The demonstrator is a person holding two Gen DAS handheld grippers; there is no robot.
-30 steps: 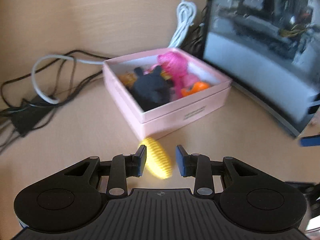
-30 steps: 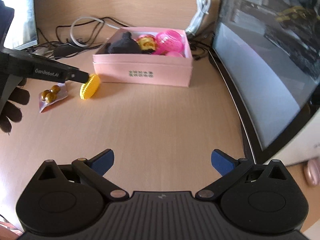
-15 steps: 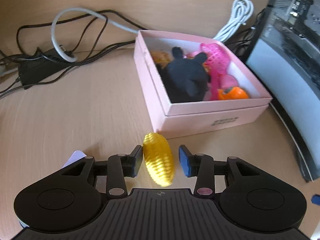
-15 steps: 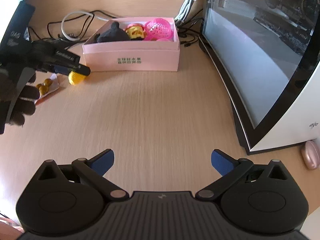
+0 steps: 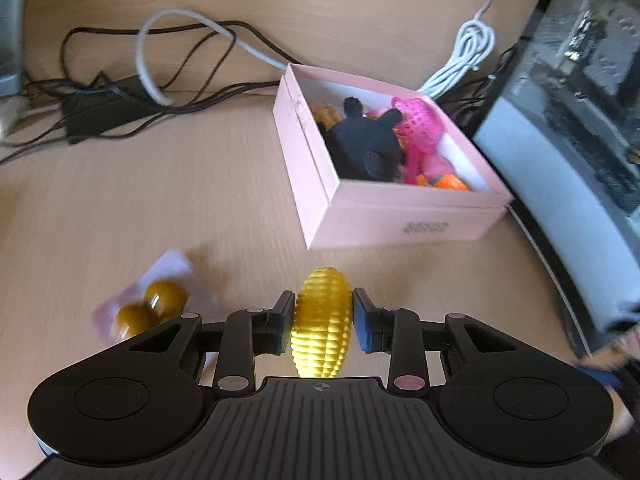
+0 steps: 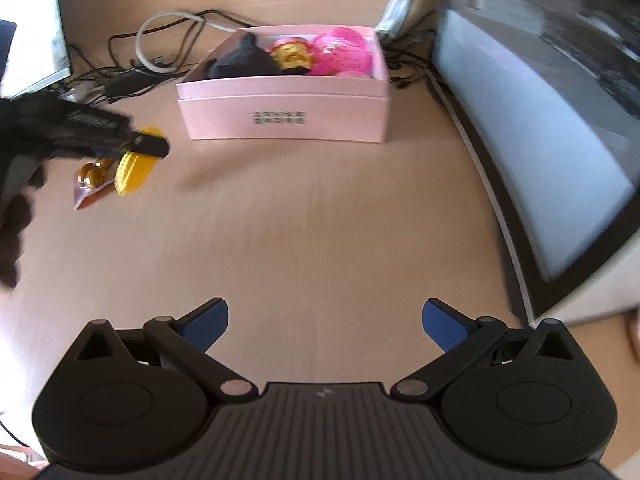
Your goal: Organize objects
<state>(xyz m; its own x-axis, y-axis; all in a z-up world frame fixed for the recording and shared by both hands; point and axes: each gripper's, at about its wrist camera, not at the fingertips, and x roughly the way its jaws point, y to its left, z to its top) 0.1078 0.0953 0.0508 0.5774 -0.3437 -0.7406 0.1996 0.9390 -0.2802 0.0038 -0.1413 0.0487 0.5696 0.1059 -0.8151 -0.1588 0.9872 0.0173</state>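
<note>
From the left wrist view, the left gripper (image 5: 322, 314) has just been closing and now pinches a yellow toy (image 5: 322, 320), its pads pressed against both flanks. The toy is an egg-shaped, ribbed piece of bright plastic, its ridges running in rows from tip to tip, standing lengthwise between the fingers above the wooden desk (image 5: 160, 208). Just left of it lies a small clear packet (image 5: 150, 308) holding two brown balls. Ahead and to the right sits the open pink box (image 5: 384, 220), seen from its corner, with a black plush (image 5: 366, 146), a pink mesh toy (image 5: 420, 128) and an orange piece (image 5: 450, 181) at its near wall. Dark and white cables (image 5: 168, 64) tangle behind it; a monitor (image 5: 572, 120) curves along the right edge.

From the right wrist view, the right gripper (image 6: 325, 326) hangs over bare desk with its blue pads spread wide and nothing between them. This camera shows what the other cannot: the left gripper from the side, blurred, in a dark-gloved hand (image 6: 16, 208), with the yellow toy tilted in its tips, over the packet and short of the box's left front corner. The box faces this camera squarely, its printed label (image 6: 280, 117) in view, and a gold-coloured toy (image 6: 292, 54) shows between the plush and the pink mesh.
</note>
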